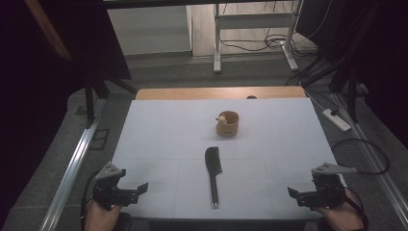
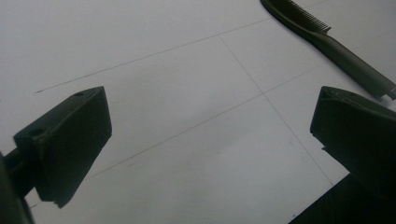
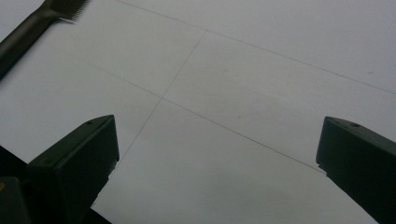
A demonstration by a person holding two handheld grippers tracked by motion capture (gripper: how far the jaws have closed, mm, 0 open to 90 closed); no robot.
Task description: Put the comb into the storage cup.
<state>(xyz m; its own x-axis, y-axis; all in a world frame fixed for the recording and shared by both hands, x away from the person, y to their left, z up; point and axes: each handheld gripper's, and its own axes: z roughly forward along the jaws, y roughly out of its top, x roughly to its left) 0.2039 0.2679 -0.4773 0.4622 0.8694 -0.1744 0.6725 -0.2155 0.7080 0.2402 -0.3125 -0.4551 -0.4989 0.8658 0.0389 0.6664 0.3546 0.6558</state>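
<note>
A black comb (image 1: 212, 171) lies lengthwise in the middle of the white table top (image 1: 159, 134), handle toward me. Behind it stands a small tan wooden cup (image 1: 227, 123) with a pale little figure on its rim. My left gripper (image 1: 139, 188) rests at the near left corner, open, nothing between its jaws. My right gripper (image 1: 294, 194) rests at the near right corner, open and empty too. The comb (image 2: 327, 39) appears at the top right of the left gripper view, and its handle (image 3: 28, 32) at the top left of the right gripper view.
The white top carries thin pencil grid lines (image 2: 243, 70). A wooden table edge (image 1: 216, 93) runs along the back. A metal rail (image 1: 72, 168) runs along the floor at the left, a power strip (image 1: 337, 119) and cables lie at the right, and a desk frame (image 1: 255, 29) stands behind.
</note>
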